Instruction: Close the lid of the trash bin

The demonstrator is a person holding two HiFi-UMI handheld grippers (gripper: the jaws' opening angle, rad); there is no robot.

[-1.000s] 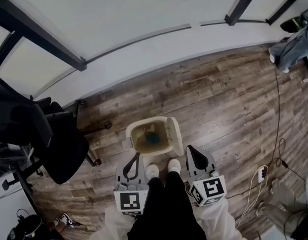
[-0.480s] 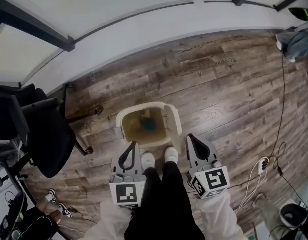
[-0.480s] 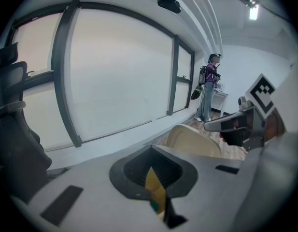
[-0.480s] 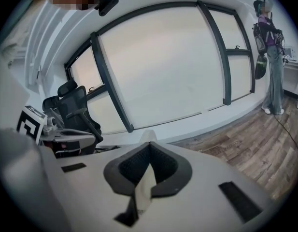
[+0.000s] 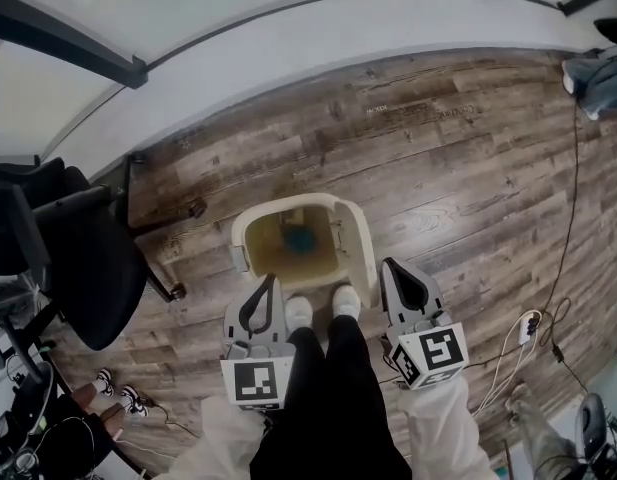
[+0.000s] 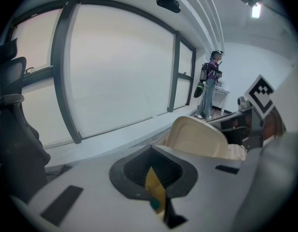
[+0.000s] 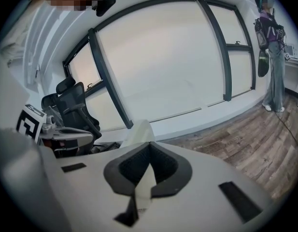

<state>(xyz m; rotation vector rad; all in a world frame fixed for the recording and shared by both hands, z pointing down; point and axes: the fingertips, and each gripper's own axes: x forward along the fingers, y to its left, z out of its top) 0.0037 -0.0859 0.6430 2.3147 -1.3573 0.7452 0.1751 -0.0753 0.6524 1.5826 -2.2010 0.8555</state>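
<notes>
A cream trash bin (image 5: pixel 250 238) stands on the wood floor just in front of my shoes. Its lid (image 5: pixel 358 243) is raised along the right side, and something blue (image 5: pixel 298 238) lies inside. My left gripper (image 5: pixel 267 284) hovers shut and holding nothing over the bin's near left corner. My right gripper (image 5: pixel 390 267) is shut too, just right of the lid. In the left gripper view the lid (image 6: pixel 197 137) rises beyond the left gripper (image 6: pixel 153 178). In the right gripper view the lid's edge (image 7: pixel 139 129) shows past the right gripper (image 7: pixel 146 173).
A black office chair (image 5: pixel 78 258) stands left of the bin. A white sill and window wall (image 5: pixel 288 38) run along the far side. Cables and a power strip (image 5: pixel 528 343) lie at the right. A person (image 6: pixel 210 88) stands far off by the window.
The bin has come closer to my feet and sits more squarely between the grippers. Both grippers stay shut and hold about the same pose.
</notes>
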